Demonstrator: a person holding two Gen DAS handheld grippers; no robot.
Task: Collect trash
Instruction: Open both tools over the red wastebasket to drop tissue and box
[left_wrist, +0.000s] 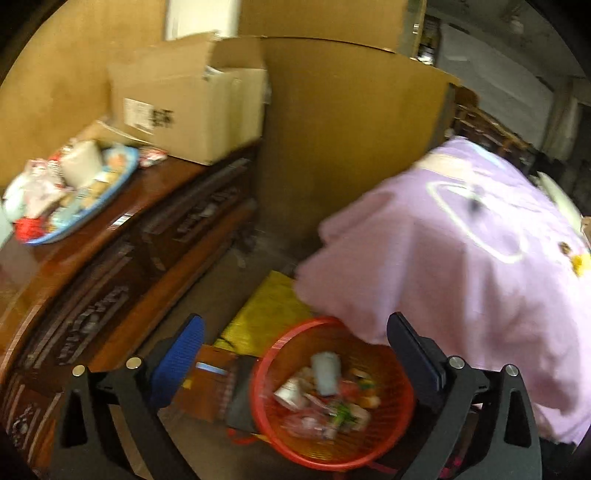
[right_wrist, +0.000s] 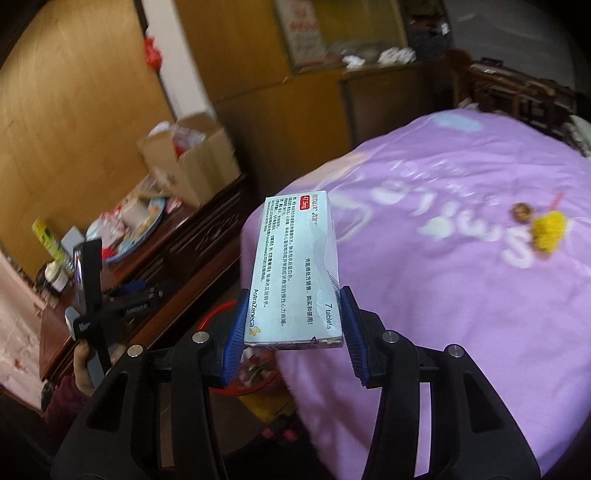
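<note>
A bed (right_wrist: 461, 277) under a lilac cover fills the right of the scene, its near corner hanging over the floor. On the cover, far right, lie a yellow tuft (right_wrist: 550, 230) and a small brown round thing (right_wrist: 521, 212), touching or nearly so. Left of the bed runs a dark carved cabinet (left_wrist: 122, 258). On its top stand an open carton (left_wrist: 188, 110) at the far end and, nearer, a blue tray (left_wrist: 74, 221) heaped with wrappers.

On the floor between cabinet and bed sits a red basket (left_wrist: 369, 446), partly under the cover's corner, already holding a white cup, wrappers and scraps. A yellow bag (left_wrist: 266, 314) lies just beyond it.

The left gripper (left_wrist: 295, 365) hangs above the basket, jaws spread wide, nothing between them.

The right gripper (right_wrist: 291, 325) is clamped on the near end of a pale blue pill box (right_wrist: 295, 266), which juts forward over the bed's edge, the basket's rim showing below it.
</note>
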